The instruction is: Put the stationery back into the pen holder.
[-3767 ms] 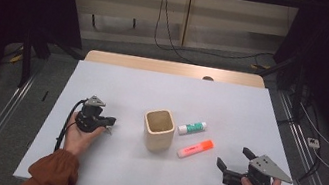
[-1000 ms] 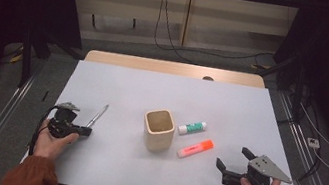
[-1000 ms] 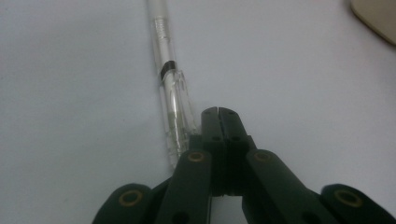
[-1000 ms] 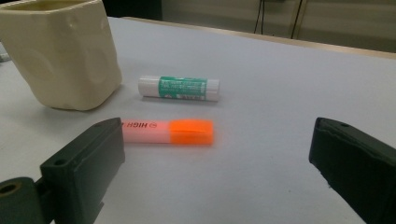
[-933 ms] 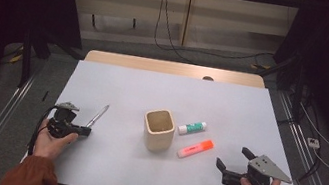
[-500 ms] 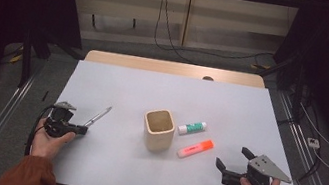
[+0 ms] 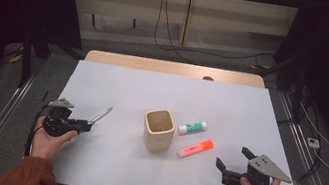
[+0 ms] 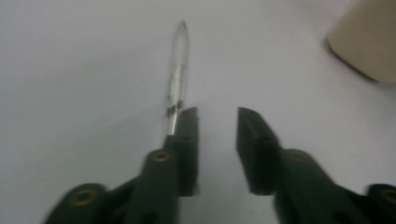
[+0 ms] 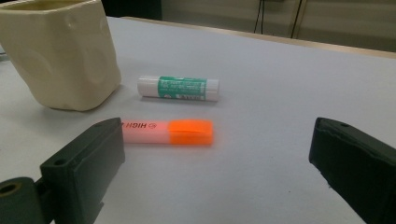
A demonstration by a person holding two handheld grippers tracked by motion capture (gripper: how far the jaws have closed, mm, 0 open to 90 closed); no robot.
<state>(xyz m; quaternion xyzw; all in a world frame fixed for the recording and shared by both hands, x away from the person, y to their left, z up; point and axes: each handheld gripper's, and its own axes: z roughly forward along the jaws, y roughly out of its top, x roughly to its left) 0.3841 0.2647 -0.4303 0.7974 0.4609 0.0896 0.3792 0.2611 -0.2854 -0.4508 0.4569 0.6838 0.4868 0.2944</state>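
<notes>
A clear, silvery pen point(image 7: 100, 115) lies on the white table point(image 7: 129, 81) at the left, pointing up-right. My left gripper point(image 7: 86, 126) sits just behind it; its jaws have just been opening and stand apart. In the left gripper view the pen point(image 8: 178, 70) runs forward from beside the left jaw, and nothing lies in the gap of the gripper point(image 8: 217, 114). A cream cup point(image 7: 159, 129) stands mid-table. My right gripper point(image 7: 231, 157) rests open at the front right, its gap point(image 9: 217, 126) facing an orange highlighter point(image 9: 168, 131).
A green-labelled glue stick point(image 7: 192, 127) and the orange highlighter point(image 7: 195, 148) lie right of the cup; both show again, with the glue stick point(image 9: 178, 87) beyond the highlighter and the cup point(image 9: 60, 51) at left. Dark floor and metal rails flank the table.
The left gripper, which gripped the pen and drew it left away from the cup, now has its jaws apart with the pen lying on the table. The right gripper has not moved.
</notes>
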